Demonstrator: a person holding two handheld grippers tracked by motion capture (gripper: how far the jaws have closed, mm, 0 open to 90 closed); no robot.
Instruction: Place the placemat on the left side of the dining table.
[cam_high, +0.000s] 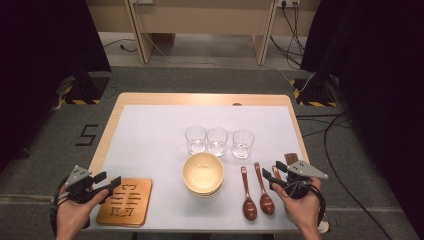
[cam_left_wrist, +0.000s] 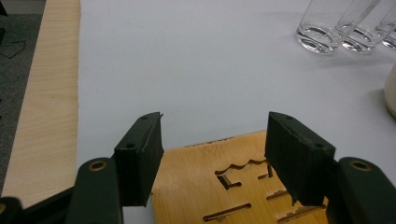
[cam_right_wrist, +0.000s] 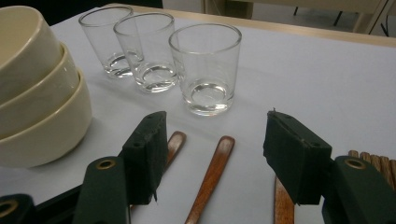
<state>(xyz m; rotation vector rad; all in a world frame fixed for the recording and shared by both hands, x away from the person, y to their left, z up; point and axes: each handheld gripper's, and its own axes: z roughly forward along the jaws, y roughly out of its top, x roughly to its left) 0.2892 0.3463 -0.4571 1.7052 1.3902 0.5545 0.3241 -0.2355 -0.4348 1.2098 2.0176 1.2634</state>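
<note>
While both hands rested at the bottom edge of the high view, the left gripper hovered at lower left with its jaws spread wide and nothing between them, just over the near left corner of a carved wooden trivet. The right gripper sat at lower right, jaws likewise apart and empty, above the handle ends of the wooden spoons. A stack of cream bowls stood at centre, just left of the spoons, and three clear glasses lined up in a row above the bowls and spoons. A bundle of dark chopsticks lay just beyond the right gripper. All of it rested on a white mat on the wooden table. The spoons lay side by side, long axes running nearly up and down the frame, bowls toward the bottom edge, handles toward the glasses. In the right gripper view, one spoon handle ran up the gap between the jaws toward the nearest glass.
</note>
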